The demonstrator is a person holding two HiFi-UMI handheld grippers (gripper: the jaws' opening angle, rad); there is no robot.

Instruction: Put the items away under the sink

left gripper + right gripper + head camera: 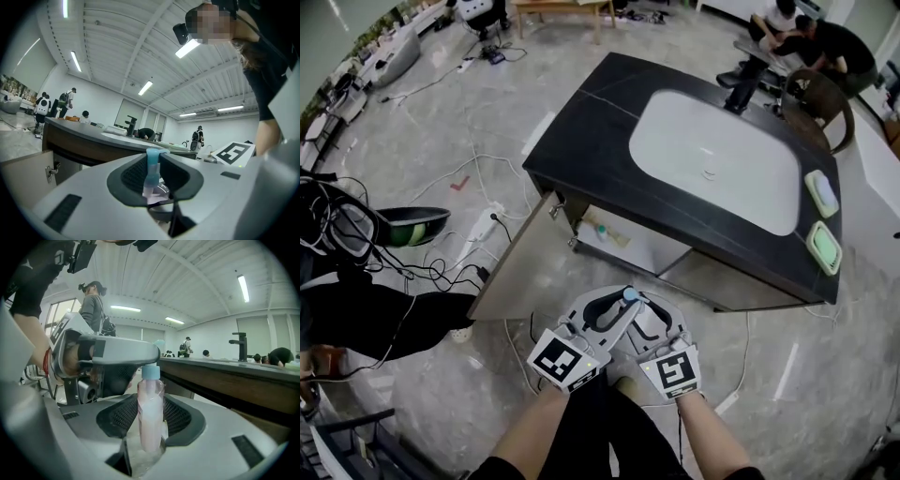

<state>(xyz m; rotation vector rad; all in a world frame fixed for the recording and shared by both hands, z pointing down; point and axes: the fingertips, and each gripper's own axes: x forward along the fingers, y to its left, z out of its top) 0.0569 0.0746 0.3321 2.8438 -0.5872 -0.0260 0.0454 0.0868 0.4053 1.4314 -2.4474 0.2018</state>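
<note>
A dark vanity surface (pixel 581 131) with a white sink (pixel 712 155) stands on a grey marbled floor (pixel 441 122). The cabinet door (pixel 514 277) beneath the sink stands open. In front of the cabinet, clear of the floor, the right gripper (pixel 151 401) is clamped on the body of a pink bottle (pixel 151 427). The left gripper (pixel 153 171) is clamped on the bottle's blue cap (pixel 153 157).

No legible text, label or number.
</note>
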